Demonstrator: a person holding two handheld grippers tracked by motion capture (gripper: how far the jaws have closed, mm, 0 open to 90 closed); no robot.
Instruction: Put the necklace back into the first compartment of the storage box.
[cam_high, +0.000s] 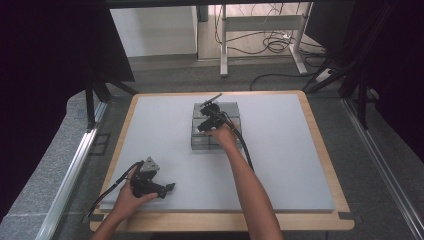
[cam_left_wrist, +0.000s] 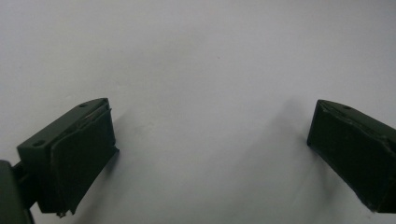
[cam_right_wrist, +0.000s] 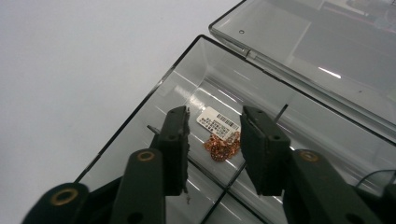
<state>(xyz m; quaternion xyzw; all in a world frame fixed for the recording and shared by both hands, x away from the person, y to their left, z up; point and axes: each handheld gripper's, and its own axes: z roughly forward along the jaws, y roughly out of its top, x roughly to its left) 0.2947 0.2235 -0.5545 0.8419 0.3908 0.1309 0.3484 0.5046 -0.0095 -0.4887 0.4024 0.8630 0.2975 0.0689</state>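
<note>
Hovering over one clear compartment box (cam_right_wrist: 196, 84), the right claw (cam_right_wrist: 215, 135) sits partly open above one small bagged copper piece (cam_right_wrist: 222, 147), gripping nothing; left claw (cam_left_wrist: 210, 154) spread wide on the bench (cam_left_wrist: 196, 56).

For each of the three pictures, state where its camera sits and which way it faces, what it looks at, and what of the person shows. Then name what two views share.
High view: above the person's side, facing forward and down on the grey table; both forearms and hand-held grippers show.
Left gripper view: on the left hand-held gripper, looking at bare tabletop between wide-apart jaws.
Right gripper view: on the right hand-held gripper, looking into the clear compartment box at a small coppery bagged item.
Shared: high and right gripper views both show the box.
</note>
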